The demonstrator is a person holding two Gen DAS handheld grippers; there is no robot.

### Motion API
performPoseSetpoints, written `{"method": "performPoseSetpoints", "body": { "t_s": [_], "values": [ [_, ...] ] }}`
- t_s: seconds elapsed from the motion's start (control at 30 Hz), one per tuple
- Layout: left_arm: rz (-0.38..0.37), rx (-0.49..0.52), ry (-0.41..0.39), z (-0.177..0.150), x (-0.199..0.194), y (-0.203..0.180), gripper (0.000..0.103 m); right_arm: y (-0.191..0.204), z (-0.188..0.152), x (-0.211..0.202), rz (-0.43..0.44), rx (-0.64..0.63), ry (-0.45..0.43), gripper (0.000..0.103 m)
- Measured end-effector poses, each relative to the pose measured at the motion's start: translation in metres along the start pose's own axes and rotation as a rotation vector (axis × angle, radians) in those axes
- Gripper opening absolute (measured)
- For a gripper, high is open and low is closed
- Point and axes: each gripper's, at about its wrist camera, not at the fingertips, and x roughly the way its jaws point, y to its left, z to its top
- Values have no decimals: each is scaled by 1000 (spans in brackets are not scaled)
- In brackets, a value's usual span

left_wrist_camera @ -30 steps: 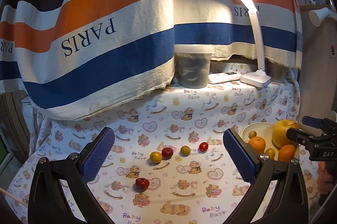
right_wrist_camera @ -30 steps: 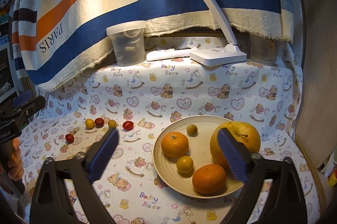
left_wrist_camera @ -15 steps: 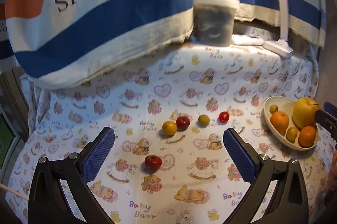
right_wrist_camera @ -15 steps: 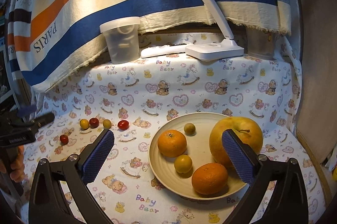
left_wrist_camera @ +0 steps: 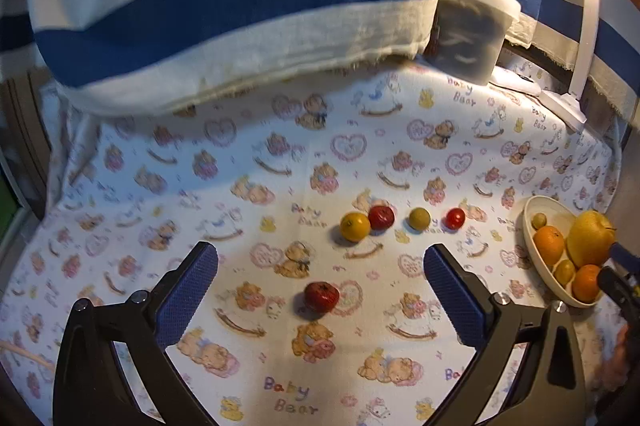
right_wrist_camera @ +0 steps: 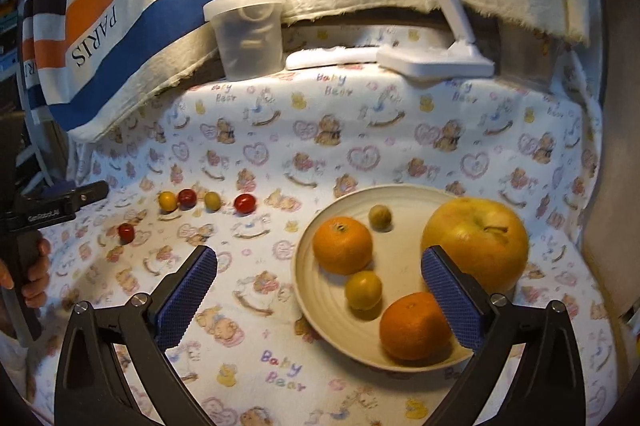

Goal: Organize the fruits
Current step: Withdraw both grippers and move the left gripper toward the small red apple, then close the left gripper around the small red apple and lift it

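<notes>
Both hand-held grippers wide open, empty | left view: red fruit (left_wrist_camera: 321,297) between fingers | right view: plate (right_wrist_camera: 320,310)

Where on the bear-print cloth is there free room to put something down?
Free: the stretch between the row of small red and yellow fruits and the lidded plastic tub, and the patch left of the cream plate. The plate itself is crowded.

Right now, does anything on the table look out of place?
Five small fruits lie loose on the cloth instead of in the bowl: a row of four and one red fruit apart, nearer the left gripper.
</notes>
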Motion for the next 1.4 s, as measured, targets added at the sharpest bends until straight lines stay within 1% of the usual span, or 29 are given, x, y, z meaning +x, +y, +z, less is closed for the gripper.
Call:
{"method": "performPoseSetpoints", "body": {
  "t_s": [0.1, 0.17, 0.3, 0.37, 0.4, 0.47, 0.53, 0.63, 0.73, 0.87, 0.97, 1.1, 1.17, 1.23, 1.4],
  "values": [
    [-7, -20, 85, -3, 14, 5, 102, 2, -2, 2, 14, -3, 6, 102],
    [0, -23, 108, -5, 20, 6, 95, 4, -3, 4, 13, -12, 12, 101],
    [23, 11, 129, -10, 28, 2, 86, 7, -5, 6, 11, -23, 21, 100],
    [21, 12, 155, -12, 34, 1, 77, 9, -5, 6, 7, -30, 23, 99],
    [19, 12, 169, -13, 37, 1, 73, 9, -5, 6, 5, -32, 22, 97],
    [18, 17, 191, -15, 43, 0, 55, 10, -5, 7, 5, -36, 29, 96],
    [6, 15, 217, -18, 48, 0, 42, 10, -6, 8, 0, -38, 32, 96],
    [4, 27, 235, -21, 54, -2, 36, 10, -7, 10, -2, -43, 38, 93],
    [12, 44, 247, -22, 56, -5, 26, 9, -6, 9, 0, -39, 37, 93],
    [10, 50, 232, -21, 57, -6, 26, 9, -6, 9, 5, -40, 38, 93],
    [-14, 34, 209, -17, 51, -5, 26, 10, -6, 9, 5, -44, 41, 93],
    [-51, 37, 113, -9, 31, -4, 26, 10, -6, 10, 4, -45, 47, 93],
    [-70, 48, 79, -7, 23, -5, 26, 9, -6, 9, 2, -46, 42, 93],
    [-71, 60, 43, -6, 18, -7, 26, 8, -5, 8, -1, -42, 37, 93],
    [-74, 88, -19, -4, 12, -12, 26, 8, -5, 8, -2, -41, 35, 93]
  ]
}}
